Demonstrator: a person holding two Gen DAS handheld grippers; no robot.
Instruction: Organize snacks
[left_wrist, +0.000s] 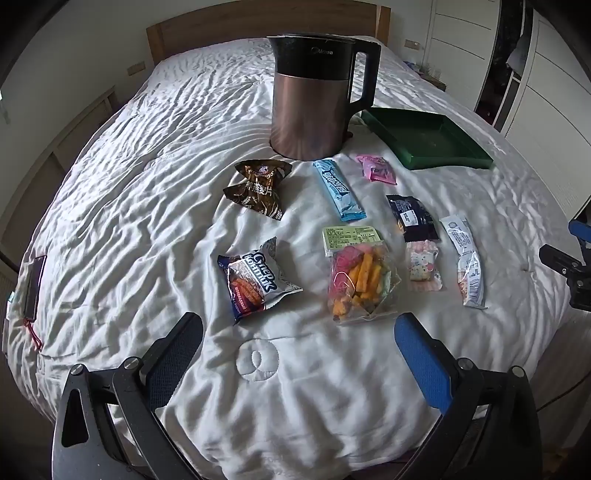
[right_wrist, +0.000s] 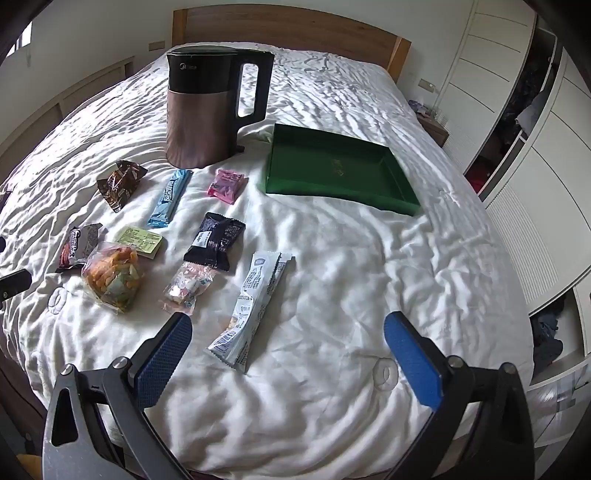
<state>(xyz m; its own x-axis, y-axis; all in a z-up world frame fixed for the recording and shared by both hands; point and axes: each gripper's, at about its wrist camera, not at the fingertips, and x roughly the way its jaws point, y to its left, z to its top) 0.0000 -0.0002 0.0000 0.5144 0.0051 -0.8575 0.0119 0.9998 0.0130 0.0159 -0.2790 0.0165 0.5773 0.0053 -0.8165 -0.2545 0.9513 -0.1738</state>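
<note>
Nearest in each wrist view, both tongs are seen spread wide with nothing between the pads: the left tongs (left_wrist: 299, 354) are held over bare quilt just short of the snacks, and the right tongs (right_wrist: 288, 350) are held above the near end of a long white sachet (right_wrist: 251, 306).

On the white bed (right_wrist: 351, 277), the snacks are laid out loosely. In the nearer row are found a blue-and-white biscuit packet (left_wrist: 255, 280), a clear bag of orange and pink pieces (left_wrist: 360, 280), a small clear candy bag (left_wrist: 423, 266) and the white sachet. Beyond these lie a brown wrapper (left_wrist: 258, 190), a light blue bar (left_wrist: 338, 188), a black packet (left_wrist: 413, 218) and a pink packet (left_wrist: 376, 168).

Farther back, a copper and black kettle (right_wrist: 207, 107) is stood upright, and a green tray (right_wrist: 340, 170) is placed to its right, with no snack in it. A wooden headboard (right_wrist: 295, 29) is seen at the far end.
</note>
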